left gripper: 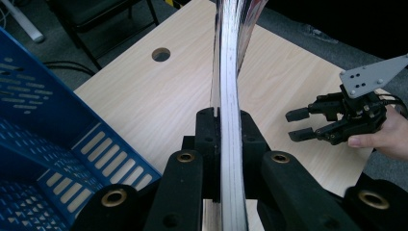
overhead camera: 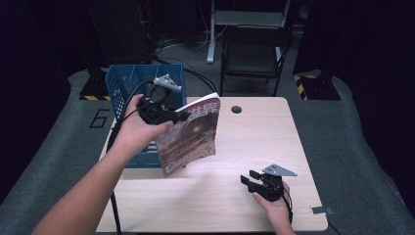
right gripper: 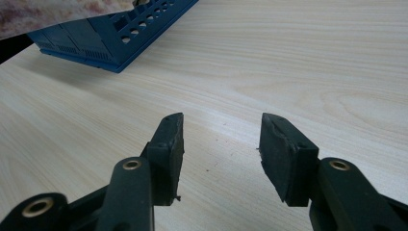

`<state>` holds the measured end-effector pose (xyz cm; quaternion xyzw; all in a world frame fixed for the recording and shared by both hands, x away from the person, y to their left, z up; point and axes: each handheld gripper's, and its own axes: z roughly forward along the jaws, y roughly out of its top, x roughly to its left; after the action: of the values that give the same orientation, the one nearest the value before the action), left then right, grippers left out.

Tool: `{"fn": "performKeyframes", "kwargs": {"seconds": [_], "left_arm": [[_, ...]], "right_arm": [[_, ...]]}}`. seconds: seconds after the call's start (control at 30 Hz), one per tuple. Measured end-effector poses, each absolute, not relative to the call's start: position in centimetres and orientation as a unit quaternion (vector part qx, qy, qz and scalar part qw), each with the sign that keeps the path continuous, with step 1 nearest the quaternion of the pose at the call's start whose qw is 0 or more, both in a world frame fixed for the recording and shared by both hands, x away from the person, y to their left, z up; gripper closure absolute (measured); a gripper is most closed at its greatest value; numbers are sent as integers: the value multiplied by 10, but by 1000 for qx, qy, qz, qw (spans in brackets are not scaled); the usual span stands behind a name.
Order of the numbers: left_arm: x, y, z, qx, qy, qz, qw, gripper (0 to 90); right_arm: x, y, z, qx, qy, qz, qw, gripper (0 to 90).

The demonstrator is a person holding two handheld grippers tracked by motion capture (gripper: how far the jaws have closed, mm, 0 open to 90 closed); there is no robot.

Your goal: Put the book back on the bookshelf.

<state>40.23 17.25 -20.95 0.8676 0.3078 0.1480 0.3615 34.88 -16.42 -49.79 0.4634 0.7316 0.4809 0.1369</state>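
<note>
A magazine (overhead camera: 191, 134) with a reddish cover hangs upright above the table's left side. My left gripper (overhead camera: 178, 116) is shut on its upper left edge. In the left gripper view the magazine's (left gripper: 230, 86) page edges run up between the two jaws of that gripper (left gripper: 226, 126), which press on both sides. Near the table's front right my right gripper (overhead camera: 248, 179) rests low over the wood, open, with nothing between its fingers (right gripper: 169, 139). The right gripper (left gripper: 300, 124) also appears far off in the left gripper view, held by a hand.
A blue perforated crate (overhead camera: 127, 90) stands at the table's left edge, behind and beside the magazine; its wall (left gripper: 43, 125) is close on the left. A round cable hole (overhead camera: 236, 109) sits at the table's back. A black chair (overhead camera: 254, 54) stands beyond the table.
</note>
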Motion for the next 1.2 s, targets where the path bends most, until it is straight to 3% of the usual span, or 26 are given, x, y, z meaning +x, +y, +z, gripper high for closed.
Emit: {"fn": "performKeyframes", "kwargs": {"seconds": [1.2], "left_arm": [[408, 224, -182, 842, 356, 178, 365, 831]], "right_arm": [[350, -164, -498, 469, 726, 483, 137, 511]]}}
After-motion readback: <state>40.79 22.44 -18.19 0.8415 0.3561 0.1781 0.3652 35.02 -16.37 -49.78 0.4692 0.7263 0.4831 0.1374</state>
